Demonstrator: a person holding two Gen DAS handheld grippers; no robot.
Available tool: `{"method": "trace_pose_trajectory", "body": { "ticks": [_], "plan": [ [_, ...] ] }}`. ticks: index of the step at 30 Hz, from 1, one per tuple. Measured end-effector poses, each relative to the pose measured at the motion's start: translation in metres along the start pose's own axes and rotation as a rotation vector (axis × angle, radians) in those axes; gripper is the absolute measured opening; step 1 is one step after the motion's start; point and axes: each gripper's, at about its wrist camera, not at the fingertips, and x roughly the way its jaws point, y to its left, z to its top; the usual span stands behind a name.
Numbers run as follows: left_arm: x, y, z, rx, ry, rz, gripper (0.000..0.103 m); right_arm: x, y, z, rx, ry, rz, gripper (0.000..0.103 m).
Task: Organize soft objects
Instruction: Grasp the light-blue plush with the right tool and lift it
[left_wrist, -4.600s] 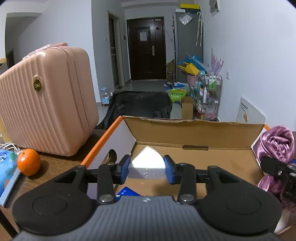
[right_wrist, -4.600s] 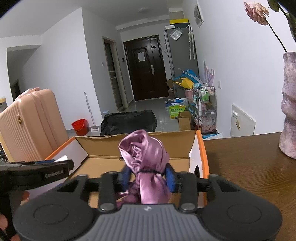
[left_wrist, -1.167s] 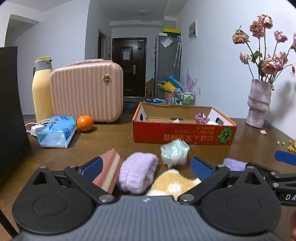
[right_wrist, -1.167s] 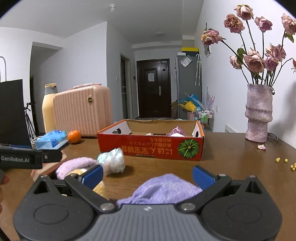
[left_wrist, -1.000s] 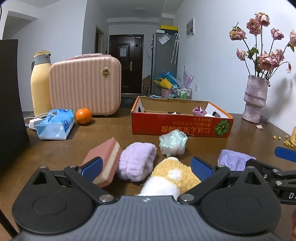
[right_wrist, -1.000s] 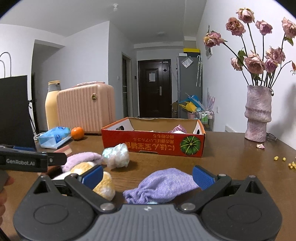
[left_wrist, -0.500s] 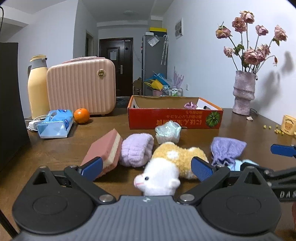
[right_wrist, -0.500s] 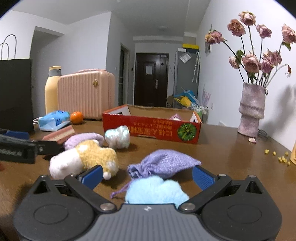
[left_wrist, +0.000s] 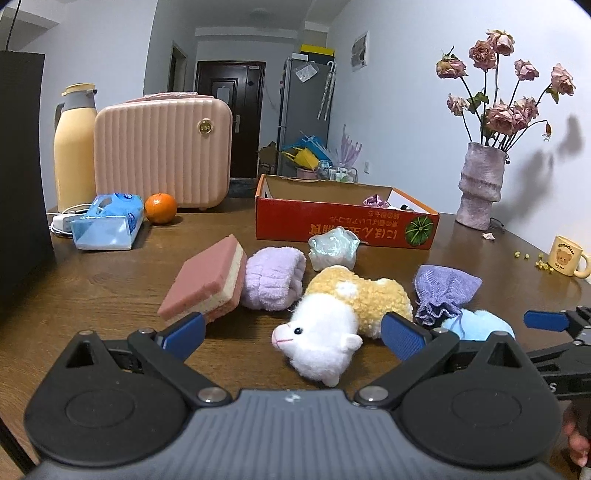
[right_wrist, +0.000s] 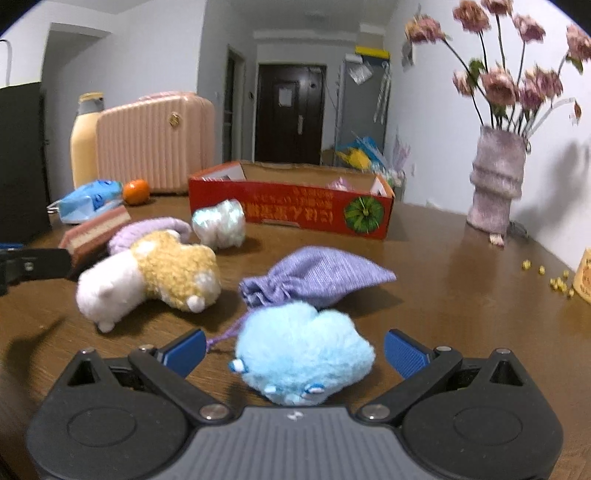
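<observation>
My left claw (left_wrist: 291, 334) level, low over counter (left_wrist: 110, 288), jaws spread wide, nothing between pads. My right claw (right_wrist: 293, 350) same posture, jaws wide apart, gripping nothing. Right claw's blue fingertip (left_wrist: 545, 319) shows at right edge of left view; left claw's black finger (right_wrist: 35, 264) shows at left edge of right view. Claws side by side, apart.

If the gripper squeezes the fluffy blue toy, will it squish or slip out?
The blue toy looks fluffy and puffy, so it would probably squish. Its fuzzy surface should grip rather than slip. It sits between the open right gripper fingers and likely weighs little.
</observation>
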Motion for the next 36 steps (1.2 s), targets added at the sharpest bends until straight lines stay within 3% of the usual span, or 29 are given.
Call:
{"method": "trace_pose_trajectory", "body": {
  "ticks": [8,11,20,24,36],
  "plan": [
    [0.001,-0.003,-0.002,0.008,0.020,-0.009,0.103,0.024,-0.003,0.000,0.031,0.129,0.003,0.103],
    [0.003,-0.003,-0.002,0.007,0.031,-0.007,0.103,0.030,-0.002,0.001,0.030,0.155,0.008,0.097],
    [0.006,-0.003,-0.003,0.008,0.049,-0.001,0.103,0.027,-0.007,0.002,0.054,0.139,0.016,0.082],
    [0.006,-0.003,-0.003,0.007,0.051,-0.002,0.103,0.025,-0.009,0.002,0.061,0.126,0.015,0.066],
    [0.010,0.001,-0.003,-0.016,0.074,-0.012,0.103,0.011,-0.021,0.001,0.112,0.041,-0.067,0.056]
  ]
}}
